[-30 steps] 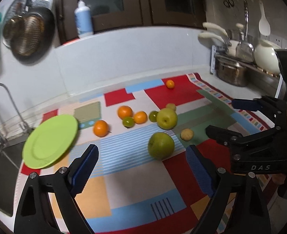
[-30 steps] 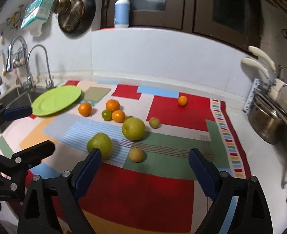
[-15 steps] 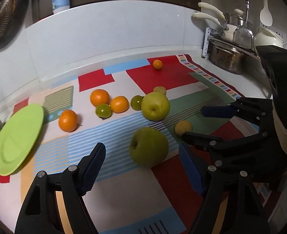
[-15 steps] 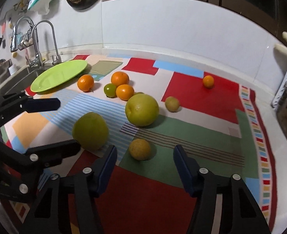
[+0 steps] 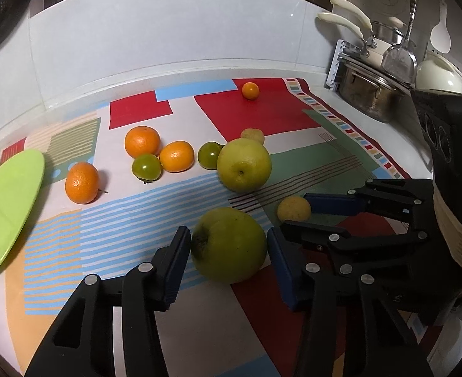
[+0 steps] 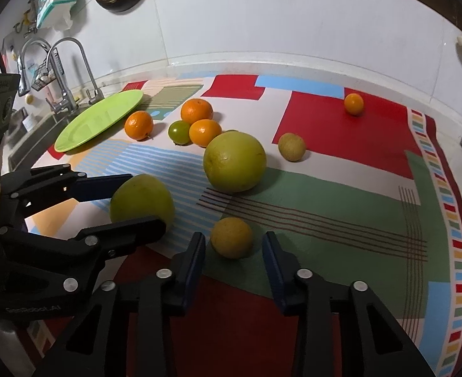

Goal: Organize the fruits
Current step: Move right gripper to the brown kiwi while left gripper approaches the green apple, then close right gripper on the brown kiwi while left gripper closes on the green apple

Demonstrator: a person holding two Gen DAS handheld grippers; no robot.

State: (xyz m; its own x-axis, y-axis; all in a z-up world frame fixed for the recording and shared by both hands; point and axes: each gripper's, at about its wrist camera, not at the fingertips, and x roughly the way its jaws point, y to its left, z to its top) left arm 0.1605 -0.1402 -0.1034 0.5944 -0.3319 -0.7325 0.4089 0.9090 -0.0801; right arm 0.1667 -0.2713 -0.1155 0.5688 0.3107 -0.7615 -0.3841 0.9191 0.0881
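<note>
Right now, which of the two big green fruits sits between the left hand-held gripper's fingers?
The nearer big green fruit, stem end facing left, sits inside the closing left hand-held gripper. The other big green fruit lies farther back, beside the small green ones.

Green apples: one large lying on its side, stem end leftwards, on the blue stripes; another behind it.
Small yellow fruits: one on the green patch; one farther back.
Oranges: three clustered left; a small one apart on red.
Green tomatoes: two among the oranges.
</note>
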